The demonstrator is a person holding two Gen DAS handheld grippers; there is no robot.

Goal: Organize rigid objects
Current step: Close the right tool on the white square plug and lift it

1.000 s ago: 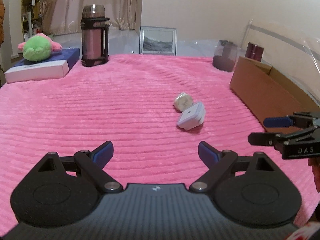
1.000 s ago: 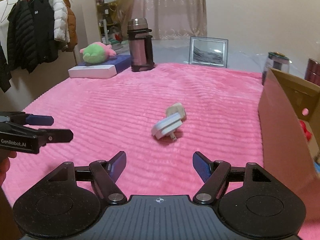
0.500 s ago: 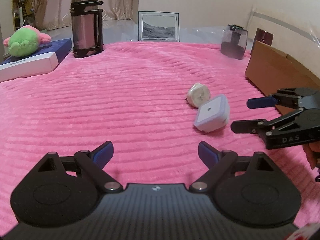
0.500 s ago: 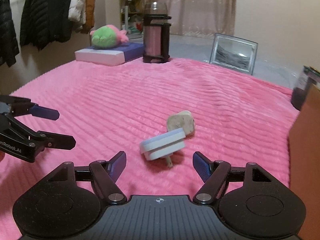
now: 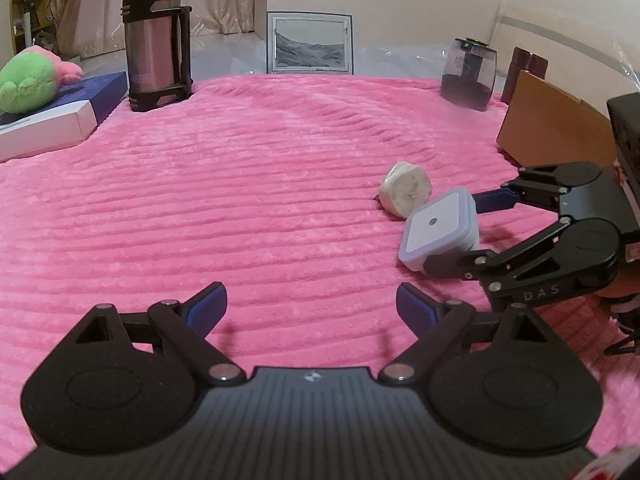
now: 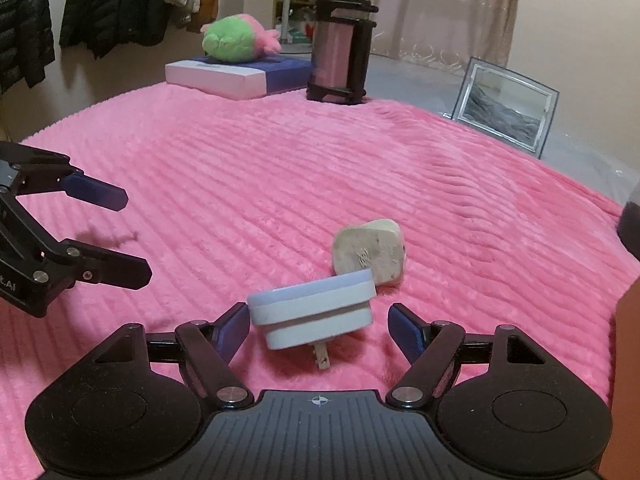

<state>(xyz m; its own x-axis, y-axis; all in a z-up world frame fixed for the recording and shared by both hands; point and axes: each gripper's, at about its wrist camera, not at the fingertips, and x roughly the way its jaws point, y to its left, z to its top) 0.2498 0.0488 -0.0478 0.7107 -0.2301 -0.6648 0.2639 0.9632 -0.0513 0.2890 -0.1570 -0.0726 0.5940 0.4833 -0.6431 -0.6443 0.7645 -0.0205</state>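
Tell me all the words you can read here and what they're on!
"DAS": on the right gripper, seen from the left wrist.
"t.AI": cut off at the picture's edge, on the left gripper, seen from the right wrist.
Small print on a black coat: too blurred to read.
White box: no print I can read.

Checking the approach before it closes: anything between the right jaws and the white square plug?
Nothing visible. The white square plug already sits between the open jaws of the right gripper, which have just been opening. The beige plug leans behind it, beyond the grasp line.
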